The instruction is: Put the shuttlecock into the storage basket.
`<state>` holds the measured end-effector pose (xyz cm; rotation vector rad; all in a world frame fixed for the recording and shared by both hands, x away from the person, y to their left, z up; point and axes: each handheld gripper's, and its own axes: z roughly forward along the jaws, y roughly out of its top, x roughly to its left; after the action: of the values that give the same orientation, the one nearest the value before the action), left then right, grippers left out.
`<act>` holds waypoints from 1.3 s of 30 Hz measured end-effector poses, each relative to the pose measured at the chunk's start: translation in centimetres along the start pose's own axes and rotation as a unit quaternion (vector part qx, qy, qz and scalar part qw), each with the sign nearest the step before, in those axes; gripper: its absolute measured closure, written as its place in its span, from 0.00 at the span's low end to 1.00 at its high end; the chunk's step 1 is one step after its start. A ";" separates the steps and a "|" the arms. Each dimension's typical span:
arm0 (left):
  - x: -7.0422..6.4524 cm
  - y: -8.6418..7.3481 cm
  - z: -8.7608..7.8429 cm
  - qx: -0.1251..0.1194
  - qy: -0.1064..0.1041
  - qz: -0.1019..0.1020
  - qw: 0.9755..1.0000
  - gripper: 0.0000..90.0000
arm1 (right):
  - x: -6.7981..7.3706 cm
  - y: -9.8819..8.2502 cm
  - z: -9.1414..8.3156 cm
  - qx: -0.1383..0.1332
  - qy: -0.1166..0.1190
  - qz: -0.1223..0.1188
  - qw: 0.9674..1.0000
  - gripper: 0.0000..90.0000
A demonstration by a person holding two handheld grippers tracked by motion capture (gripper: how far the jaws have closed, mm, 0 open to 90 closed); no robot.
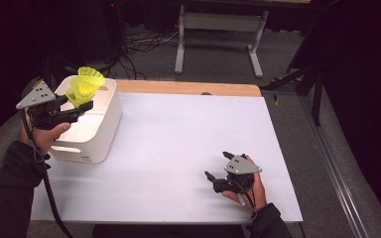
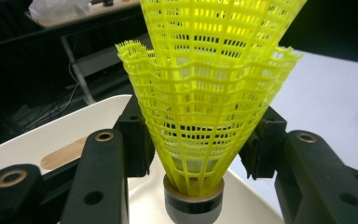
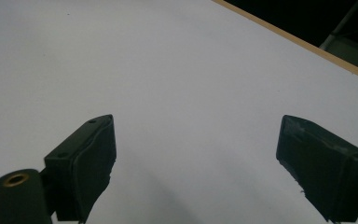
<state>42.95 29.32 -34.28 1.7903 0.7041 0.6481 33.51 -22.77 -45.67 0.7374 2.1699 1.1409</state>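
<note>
1. Held in the left gripper (image 1: 79, 106): a stack of yellow plastic shuttlecocks (image 1: 85, 85), two nested, jaws pinching the mesh skirt from both sides just above the cork base, as seen in the left gripper view (image 2: 200, 158).
2. Positioned over the white storage bin (image 1: 101, 131) at the table's (image 1: 178, 148) far left corner, skirts tilted up and away, cork end above the bin's open inside.
3. Rested near the table's near right edge: the right gripper (image 1: 217, 171), jaws spread wide with nothing between them, bare white tabletop ahead in the right gripper view (image 3: 196, 154).
4. Judged step in hand: carrying the shuttlecocks at the bin, either for dropping in or just lifted out; cannot tell which.
5. Judged next need, if dropping: lowering within the bin's rim (image 2: 51, 126), then parting the jaws gently so the light mesh falls free without snagging.
</note>
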 end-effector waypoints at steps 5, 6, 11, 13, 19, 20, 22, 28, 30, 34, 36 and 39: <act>0.9 0.4 0.7 0.015 0.006 -0.001 1.000 0.58 | -0.1 -0.1 0.2 0.002 0.001 0.001 1.000 0.14; 1.1 0.5 0.9 0.018 0.006 0.000 1.000 0.58 | -0.1 -0.1 0.2 0.004 0.001 0.000 1.000 0.14; 1.8 0.9 2.0 0.041 0.007 0.000 0.999 0.58 | -0.2 -0.2 0.3 0.007 0.004 0.002 1.000 0.14; 2.1 0.9 2.6 0.048 0.009 0.001 0.999 0.58 | -0.2 -0.1 0.3 0.007 0.004 0.001 1.000 0.14; 2.9 0.5 4.3 0.081 0.006 -0.009 0.997 0.59 | -0.1 -0.2 0.5 0.011 0.009 -0.002 1.000 0.14; 3.0 0.4 4.6 0.089 0.005 -0.005 0.996 0.59 | -0.1 -0.2 0.5 0.011 0.010 -0.003 1.000 0.14; 3.3 0.2 4.9 0.097 0.002 -0.010 0.995 0.59 | -0.1 -0.2 0.6 0.012 0.014 -0.003 1.000 0.14; 4.6 -0.1 5.7 0.136 0.025 -0.020 0.990 0.60 | 0.2 -0.2 0.8 0.017 0.025 -0.006 1.000 0.14; 4.8 -0.2 5.9 0.144 0.029 -0.021 0.989 0.61 | 0.3 -0.2 0.9 0.017 0.027 -0.006 0.999 0.14; 5.2 -0.7 6.6 0.175 0.029 -0.021 0.984 0.62 | 0.2 -0.3 1.1 0.021 0.029 -0.003 0.999 0.14; 5.3 -0.9 6.9 0.189 0.033 -0.015 0.981 0.62 | 0.2 -0.4 1.1 0.022 0.030 -0.002 0.999 0.14; 5.7 -1.2 7.6 0.222 0.035 -0.019 0.974 0.62 | 0.2 -0.4 1.2 0.023 0.032 -0.001 0.999 0.14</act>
<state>52.08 29.02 -37.07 2.1628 0.9876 0.5588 34.11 -22.17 -46.57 0.7272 2.2566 1.1316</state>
